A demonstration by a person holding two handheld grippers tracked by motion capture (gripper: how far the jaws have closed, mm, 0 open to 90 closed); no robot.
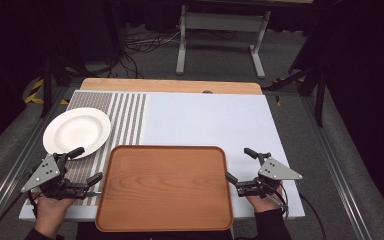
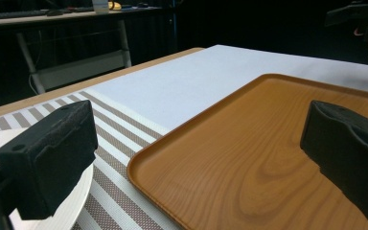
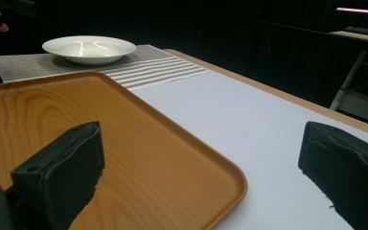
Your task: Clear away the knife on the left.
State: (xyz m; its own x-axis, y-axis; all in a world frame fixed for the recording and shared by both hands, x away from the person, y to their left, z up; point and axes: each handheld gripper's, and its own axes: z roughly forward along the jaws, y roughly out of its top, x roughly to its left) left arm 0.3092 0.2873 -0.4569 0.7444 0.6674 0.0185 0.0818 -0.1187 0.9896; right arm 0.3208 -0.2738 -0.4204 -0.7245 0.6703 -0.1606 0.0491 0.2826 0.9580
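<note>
We judge the work is only at its start: the wooden tray (image 1: 165, 187) lies flat at the near edge of the desk (image 1: 215, 117), not yet gripped. Our left gripper (image 1: 87, 165) and right gripper (image 1: 239, 166) stand beside its two sides, jaws wide open, holding nothing. The white plate (image 1: 77, 132) waits near the left gripper.

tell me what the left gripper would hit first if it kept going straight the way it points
Probably the tray. The left gripper points right, jaws open to either side of the tray's left edge, so that rim likely comes first. Height over the rim is hard to judge.
</note>
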